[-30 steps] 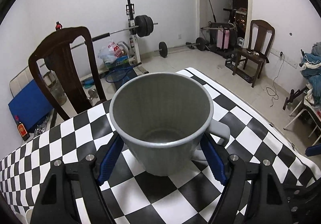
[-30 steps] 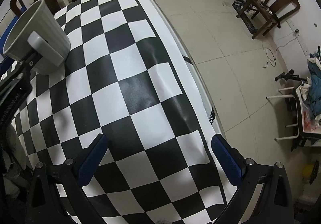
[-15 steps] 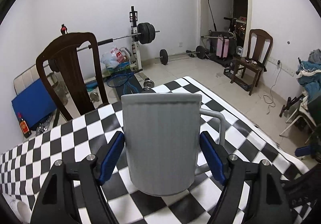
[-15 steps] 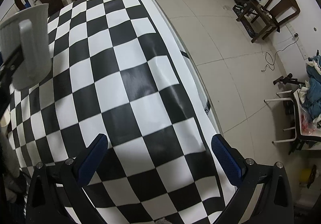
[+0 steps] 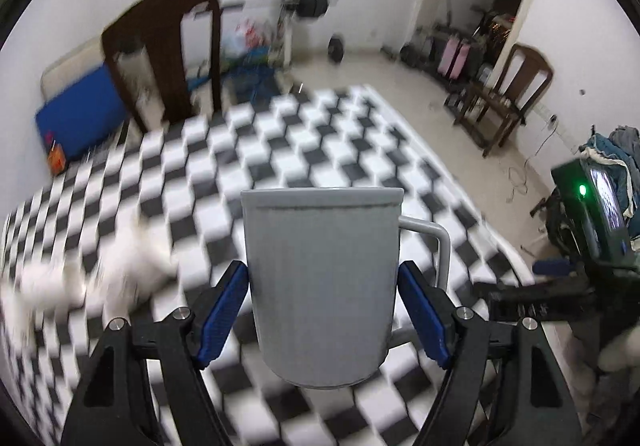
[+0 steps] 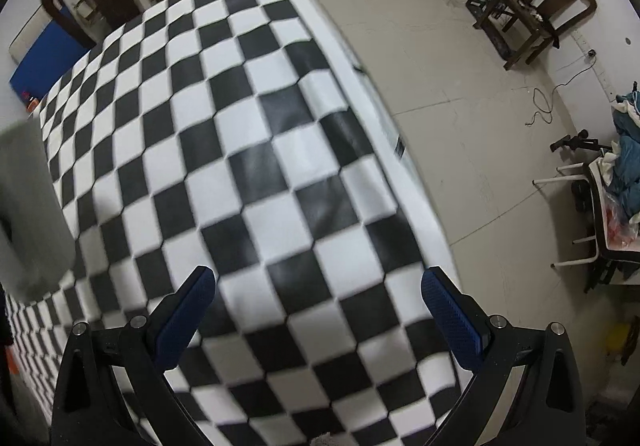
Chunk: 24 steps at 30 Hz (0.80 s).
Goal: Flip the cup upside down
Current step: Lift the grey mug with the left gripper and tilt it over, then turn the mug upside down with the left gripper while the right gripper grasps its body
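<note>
A grey ribbed cup [image 5: 320,278] with its handle on the right sits between the blue pads of my left gripper [image 5: 322,310], which is shut on it. The cup is held above the black-and-white checkered table [image 5: 320,134], rim away from me and base toward the camera. In the right wrist view the cup [image 6: 28,206] shows blurred at the left edge. My right gripper [image 6: 318,310] is open and empty above the table [image 6: 248,150], near its right edge.
A blurred white cloth-like thing [image 5: 92,270] lies on the table's left. A dark wooden chair [image 5: 164,50] stands behind the table. The right gripper's body [image 5: 584,246] is at the right. Weights, another chair [image 6: 540,10] and clutter are on the floor.
The left gripper has lifted and tilted with the cup, which went from showing its open mouth to showing its side; more of the table is now in view. The right gripper stayed open.
</note>
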{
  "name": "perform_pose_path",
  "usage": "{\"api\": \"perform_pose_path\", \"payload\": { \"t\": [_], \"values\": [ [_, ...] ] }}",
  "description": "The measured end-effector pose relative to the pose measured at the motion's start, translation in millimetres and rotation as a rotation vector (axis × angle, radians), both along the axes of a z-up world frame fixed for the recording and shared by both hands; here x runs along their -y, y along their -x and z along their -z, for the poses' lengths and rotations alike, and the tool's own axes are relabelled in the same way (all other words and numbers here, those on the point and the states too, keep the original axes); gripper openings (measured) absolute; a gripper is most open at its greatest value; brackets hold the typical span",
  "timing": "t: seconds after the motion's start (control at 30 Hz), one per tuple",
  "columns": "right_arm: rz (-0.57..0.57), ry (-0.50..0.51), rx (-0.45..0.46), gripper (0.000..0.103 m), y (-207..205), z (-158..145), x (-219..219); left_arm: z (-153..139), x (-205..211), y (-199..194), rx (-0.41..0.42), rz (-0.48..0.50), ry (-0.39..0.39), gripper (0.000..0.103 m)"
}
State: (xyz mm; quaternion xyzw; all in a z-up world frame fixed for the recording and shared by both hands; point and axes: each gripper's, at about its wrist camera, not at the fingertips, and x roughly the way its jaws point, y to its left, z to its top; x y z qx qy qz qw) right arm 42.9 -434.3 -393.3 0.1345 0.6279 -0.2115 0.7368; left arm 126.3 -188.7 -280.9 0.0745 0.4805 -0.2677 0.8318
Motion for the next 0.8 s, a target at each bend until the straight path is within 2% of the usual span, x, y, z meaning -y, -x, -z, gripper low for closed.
{"api": "perform_pose_path", "payload": {
  "t": [0.1,0.23,0.37,0.47,0.57,0.7,0.8],
  "values": [
    [-0.014,-0.018,-0.040,0.103,20,-2,-20,4,-23,27,-0.117,-0.076,-0.036,0.075],
    [-0.038,-0.036,-0.074,0.103,47,-2,-46,13,-42,54,-0.215,-0.174,-0.097,0.075],
    [-0.028,-0.039,-0.094,0.103,69,4,-58,35,-48,67,-0.307,-0.270,-0.168,0.075],
    [-0.018,-0.037,-0.104,0.103,81,8,-64,52,-40,66,-0.376,-0.286,-0.223,0.075],
    [-0.011,-0.030,-0.106,0.103,89,8,-68,60,-21,70,-0.407,-0.277,-0.252,0.075],
    [-0.002,-0.020,-0.107,0.103,91,6,-72,66,-8,66,-0.442,-0.285,-0.264,0.075],
    [0.007,-0.015,-0.105,0.103,91,3,-73,67,-5,63,-0.468,-0.292,-0.245,0.076]
  ]
}}
